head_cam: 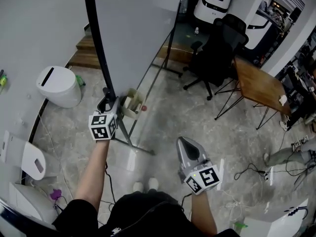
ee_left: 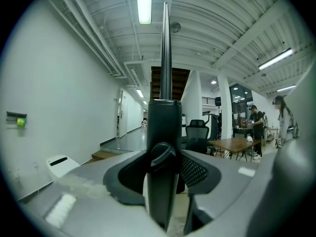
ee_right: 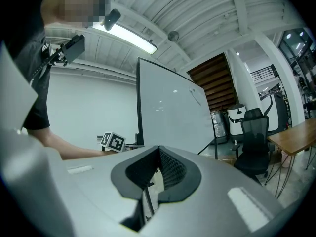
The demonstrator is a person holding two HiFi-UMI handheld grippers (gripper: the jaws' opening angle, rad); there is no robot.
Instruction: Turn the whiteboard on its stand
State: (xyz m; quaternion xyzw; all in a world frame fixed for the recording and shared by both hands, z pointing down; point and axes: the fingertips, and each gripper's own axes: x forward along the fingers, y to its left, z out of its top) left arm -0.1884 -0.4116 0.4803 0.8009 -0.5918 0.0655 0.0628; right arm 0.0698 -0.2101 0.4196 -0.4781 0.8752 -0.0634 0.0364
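My left gripper [head_cam: 105, 106] is clamped on the black frame [ee_left: 165, 127] of the whiteboard [head_cam: 133, 28] — in the left gripper view both pads press the frame's upright edge from either side, and a small knob [ee_left: 162, 155] on the frame sits right between them. The board's pale face stretches away ahead and to the right of that gripper, tilted over the stand [head_cam: 129, 138], whose thin legs run down to the floor just below it. My right gripper [head_cam: 186, 143] hangs free, well to the right of the left one and nearer to me, its jaws pressed together with nothing between them; from its own view the whiteboard stands ahead and slightly left, well apart from the tips. Left of the left gripper, down on the floor, sits a white bin [head_cam: 58, 85]. Farther ahead of the right gripper, past the board, I see a black chair [head_cam: 217, 53] — and just beside it a wooden table [head_cam: 259, 85].
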